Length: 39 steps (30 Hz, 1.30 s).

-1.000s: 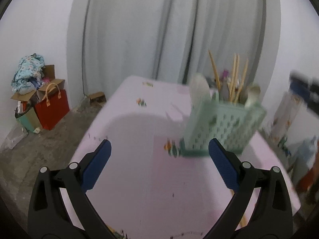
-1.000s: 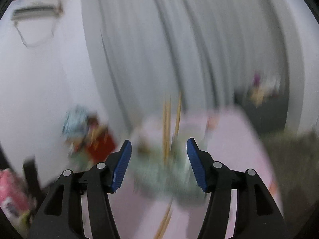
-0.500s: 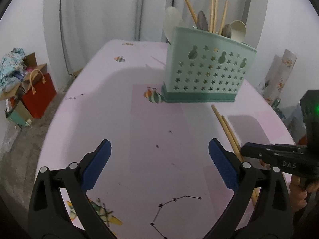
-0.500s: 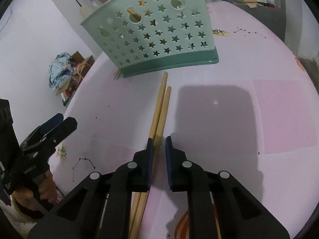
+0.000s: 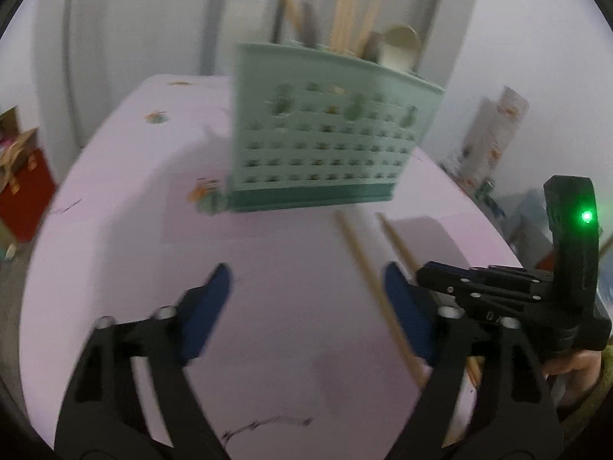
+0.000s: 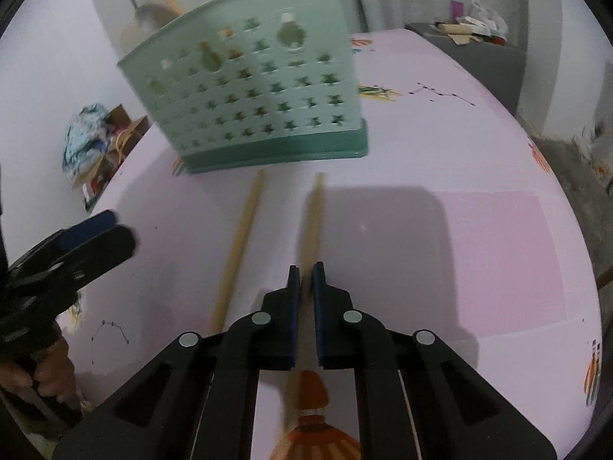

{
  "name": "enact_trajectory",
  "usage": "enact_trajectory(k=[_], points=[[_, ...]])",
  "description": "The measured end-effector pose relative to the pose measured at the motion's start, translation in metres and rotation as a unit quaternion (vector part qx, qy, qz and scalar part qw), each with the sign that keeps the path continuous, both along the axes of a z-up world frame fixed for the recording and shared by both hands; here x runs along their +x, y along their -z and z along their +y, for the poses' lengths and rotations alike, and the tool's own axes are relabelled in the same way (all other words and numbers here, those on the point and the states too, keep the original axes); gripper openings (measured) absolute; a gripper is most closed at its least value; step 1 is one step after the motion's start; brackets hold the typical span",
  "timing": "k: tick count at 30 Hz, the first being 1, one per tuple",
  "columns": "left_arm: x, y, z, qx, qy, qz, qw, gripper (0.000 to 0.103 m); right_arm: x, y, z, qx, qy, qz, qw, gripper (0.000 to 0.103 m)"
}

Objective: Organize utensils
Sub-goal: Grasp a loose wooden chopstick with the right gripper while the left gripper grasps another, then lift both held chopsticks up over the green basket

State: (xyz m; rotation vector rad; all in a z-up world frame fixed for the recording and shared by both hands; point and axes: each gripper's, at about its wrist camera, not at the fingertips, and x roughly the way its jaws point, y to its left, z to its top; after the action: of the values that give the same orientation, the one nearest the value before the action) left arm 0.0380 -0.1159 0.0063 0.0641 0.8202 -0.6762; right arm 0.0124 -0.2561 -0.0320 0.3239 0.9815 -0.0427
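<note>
Wooden chopstick [image 6: 314, 214] clamped in right gripper [image 6: 305, 272] fingers; left gripper [image 5: 306, 287] fingers closing, nothing gripped.

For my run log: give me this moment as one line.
right tool: shut on chopstick | left tool: closing, nothing gripped | second chopstick: on table | holder: upright

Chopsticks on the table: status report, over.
Right gripper shut on one chopstick. Left gripper closing, nothing between its jaws; second chopstick loose by it. Green utensil basket just ahead. Path clear.

Utensil tops [image 5: 345, 34] blurred — edge-cropped.
</note>
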Motion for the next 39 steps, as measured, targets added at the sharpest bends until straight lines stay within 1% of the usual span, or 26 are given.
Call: enact_trajectory(k=[2, 4, 5, 8, 10, 11, 12, 14, 17, 19, 21, 25, 30, 31, 34, 36, 38, 39], points=[[0.007, 0.003, -0.016, 0.005, 0.023, 0.013, 0.9996, 0.056, 0.001, 0.001, -0.003, 0.01, 0.004, -0.003, 1.0, 0.006], [0.012, 0.008, -0.035, 0.021, 0.051, 0.027, 0.9981, 0.049, 0.003, 0.002, -0.002, 0.014, 0.005, -0.006, 1.0, 0.006], [0.014, 0.013, -0.048, 0.037, 0.068, 0.033, 0.9964, 0.046, 0.003, 0.003, -0.002, 0.014, 0.005, -0.007, 1.0, 0.006], [0.009, 0.025, -0.07, 0.083, 0.098, 0.032, 0.9912, 0.035, -0.001, 0.004, -0.007, 0.018, 0.007, -0.011, 1.0, 0.006], [-0.002, 0.03, -0.084, 0.127, 0.114, -0.013, 0.9853, 0.033, -0.004, 0.004, -0.008, 0.022, 0.007, -0.013, 1.0, 0.006], [-0.009, 0.031, -0.089, 0.145, 0.122, -0.036, 0.9812, 0.029, -0.005, 0.005, -0.009, 0.024, 0.007, -0.014, 1.0, 0.006], [-0.012, 0.031, -0.09, 0.149, 0.128, -0.043, 0.9795, 0.027, -0.007, 0.005, -0.01, 0.024, 0.005, -0.015, 1.0, 0.006], [-0.014, 0.03, -0.089, 0.154, 0.132, -0.045, 0.9782, 0.014, -0.01, 0.005, -0.013, 0.025, 0.003, -0.016, 1.0, 0.006], [-0.016, 0.029, -0.082, 0.162, 0.134, -0.052, 0.9762, 0.008, -0.013, 0.006, -0.014, 0.027, -0.001, -0.017, 0.999, 0.006], [-0.017, 0.028, -0.07, 0.164, 0.135, -0.046, 0.9761, 0.005, -0.016, 0.006, -0.015, 0.029, -0.005, -0.016, 0.999, 0.006], [-0.018, 0.026, -0.058, 0.162, 0.133, -0.035, 0.977, 0.005, -0.02, 0.005, -0.015, 0.033, -0.008, -0.016, 0.999, 0.006], [-0.016, 0.024, -0.028, 0.144, 0.125, 0.01, 0.9816, 0.005, -0.029, 0.004, -0.014, 0.04, -0.015, -0.007, 0.999, 0.006], [-0.015, 0.024, -0.006, 0.127, 0.123, 0.041, 0.9834, 0.006, -0.033, 0.001, -0.009, 0.042, -0.032, 0.01, 0.999, 0.006], [-0.014, 0.022, -0.005, 0.121, 0.124, 0.043, 0.984, 0.007, -0.032, 0.001, -0.008, 0.039, -0.035, 0.012, 0.999, 0.007], [-0.006, 0.016, -0.01, 0.105, 0.124, 0.045, 0.9857, 0.019, -0.026, -0.002, -0.005, 0.028, -0.047, 0.018, 0.998, 0.008], [0.0, 0.013, -0.015, 0.1, 0.126, 0.049, 0.9858, 0.019, -0.021, -0.005, -0.004, 0.024, -0.052, 0.017, 0.998, 0.009], [0.007, 0.015, -0.023, 0.106, 0.128, 0.054, 0.9846, 0.019, -0.015, -0.007, -0.002, 0.015, -0.057, 0.015, 0.998, 0.012], [0.009, 0.016, -0.026, 0.111, 0.131, 0.056, 0.9836, 0.019, -0.011, -0.008, -0.001, 0.01, -0.06, 0.015, 0.998, 0.015]])
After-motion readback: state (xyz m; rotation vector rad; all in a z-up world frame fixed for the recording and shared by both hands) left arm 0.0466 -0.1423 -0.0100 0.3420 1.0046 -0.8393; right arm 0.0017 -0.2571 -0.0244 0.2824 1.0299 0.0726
